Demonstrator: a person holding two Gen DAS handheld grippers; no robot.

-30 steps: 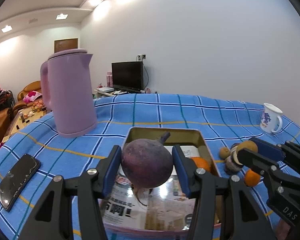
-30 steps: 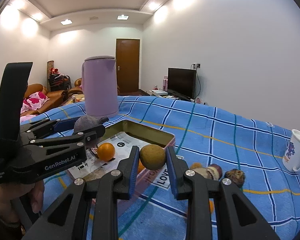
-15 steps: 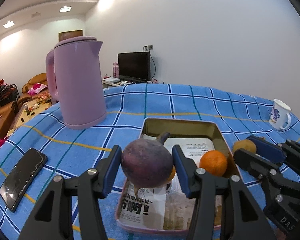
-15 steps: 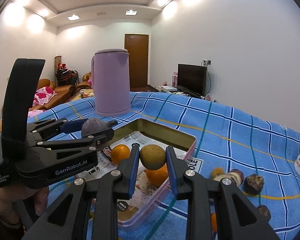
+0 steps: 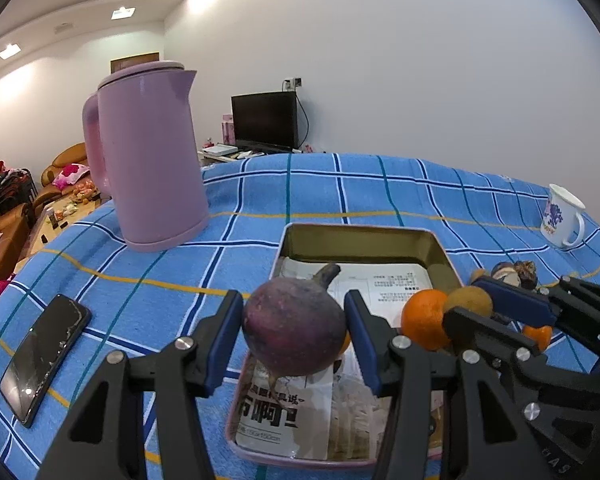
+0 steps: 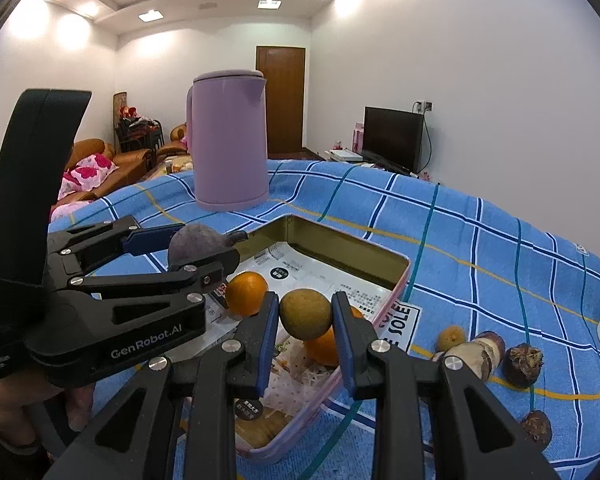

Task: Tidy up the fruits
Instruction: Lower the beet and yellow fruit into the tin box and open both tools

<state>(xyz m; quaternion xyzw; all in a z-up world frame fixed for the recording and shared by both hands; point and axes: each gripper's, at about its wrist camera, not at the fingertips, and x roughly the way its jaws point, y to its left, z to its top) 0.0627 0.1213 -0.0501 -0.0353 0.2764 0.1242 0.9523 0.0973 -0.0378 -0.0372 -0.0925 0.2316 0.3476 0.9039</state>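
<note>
Over the rectangular pink tin tray (image 5: 436, 245), at 6 o'clock, our L gripper (image 5: 294, 330) clamps a round purple mangosteen (image 5: 294, 330); R gripper (image 6: 305, 314) clamps a small brown-green fruit (image 6: 305, 314).

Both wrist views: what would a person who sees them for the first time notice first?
First the two loaded grippers over the metal tin: the left gripper clamps a big dark purple fruit, the right gripper a small brownish round fruit. Next the tall lilac kettle behind the tin on the blue checked cloth, and an orange lying inside the tin.
</note>
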